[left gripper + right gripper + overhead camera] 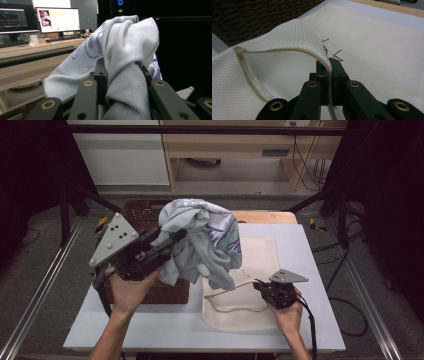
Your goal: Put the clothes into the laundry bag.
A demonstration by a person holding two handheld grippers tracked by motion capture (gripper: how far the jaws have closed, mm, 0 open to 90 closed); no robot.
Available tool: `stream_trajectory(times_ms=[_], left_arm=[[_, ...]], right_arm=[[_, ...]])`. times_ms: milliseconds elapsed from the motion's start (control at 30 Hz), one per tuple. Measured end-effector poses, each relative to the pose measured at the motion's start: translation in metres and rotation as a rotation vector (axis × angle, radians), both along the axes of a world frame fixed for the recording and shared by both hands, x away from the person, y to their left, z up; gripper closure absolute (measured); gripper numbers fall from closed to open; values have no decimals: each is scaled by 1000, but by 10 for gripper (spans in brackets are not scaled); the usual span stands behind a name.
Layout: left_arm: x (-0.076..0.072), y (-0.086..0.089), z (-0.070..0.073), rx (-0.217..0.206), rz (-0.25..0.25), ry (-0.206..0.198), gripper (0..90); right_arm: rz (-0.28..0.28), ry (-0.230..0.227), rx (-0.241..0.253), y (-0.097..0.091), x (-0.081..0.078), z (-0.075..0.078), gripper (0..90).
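We see the left gripper (pixel 167 242) with its jaws clamped on a bunched pale grey shirt (pixel 202 242) — held up above the tabletop (pixel 310 270), hanging over the edge of the dark wicker basket (pixel 137 212) and the cream mesh bag (pixel 260 257). In the left gripper view the shirt (pixel 125 57) fills the gap between the 2 jaws. The right gripper (pixel 329 62) has its jaws pressed together on the bag's zipper edge (pixel 294 50) — lifting it so the mouth gapes, while the rest lies flat on the tabletop.
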State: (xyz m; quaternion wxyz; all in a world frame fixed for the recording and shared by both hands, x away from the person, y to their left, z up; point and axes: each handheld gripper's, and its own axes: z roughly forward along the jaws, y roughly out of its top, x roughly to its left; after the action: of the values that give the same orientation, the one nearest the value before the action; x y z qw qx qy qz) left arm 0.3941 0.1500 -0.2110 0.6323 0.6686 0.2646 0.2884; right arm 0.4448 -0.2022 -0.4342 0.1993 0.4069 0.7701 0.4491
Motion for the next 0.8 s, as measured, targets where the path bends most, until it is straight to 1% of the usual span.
stream_trajectory(times_ms=[33, 133, 167, 367, 467, 533, 567, 600, 633, 667, 800], left_arm=[[-1, -3, 0, -2, -10, -1, 696], [-5, -13, -1, 3, -38, 0, 696], [-7, -16, -3, 2, -51, 14, 696], [-15, -33, -18, 19, -105, 42, 696], [-19, -40, -30, 37, -126, 57, 695], [-20, -45, -40, 55, -137, 74, 695], [-21, -48, -45, 73, -139, 81, 695], [-21, -51, -50, 83, -139, 93, 695], [-20, -54, -57, 104, -144, 105, 695], [-20, -57, -61, 112, -145, 114, 695], [-17, -66, -84, 162, -155, 165, 695]], right_arm=[[-5, 9, 4, 0, -1, 0, 868], [0, -1, 0, 0, 0, 0, 869], [-2, -1, 1, 0, 0, 0, 869], [-5, 2, 4, -1, 1, 0, 869], [-6, 3, 7, -2, 1, 0, 869], [-3, -3, 7, -2, 2, 0, 869], [-3, -3, 7, -2, 2, 0, 869], [-3, -2, 9, -2, 2, 0, 869], [-2, -2, 11, -2, 2, 0, 869], [-2, -1, 13, -2, 2, 0, 869], [-4, -3, 19, -2, 2, 0, 869]])
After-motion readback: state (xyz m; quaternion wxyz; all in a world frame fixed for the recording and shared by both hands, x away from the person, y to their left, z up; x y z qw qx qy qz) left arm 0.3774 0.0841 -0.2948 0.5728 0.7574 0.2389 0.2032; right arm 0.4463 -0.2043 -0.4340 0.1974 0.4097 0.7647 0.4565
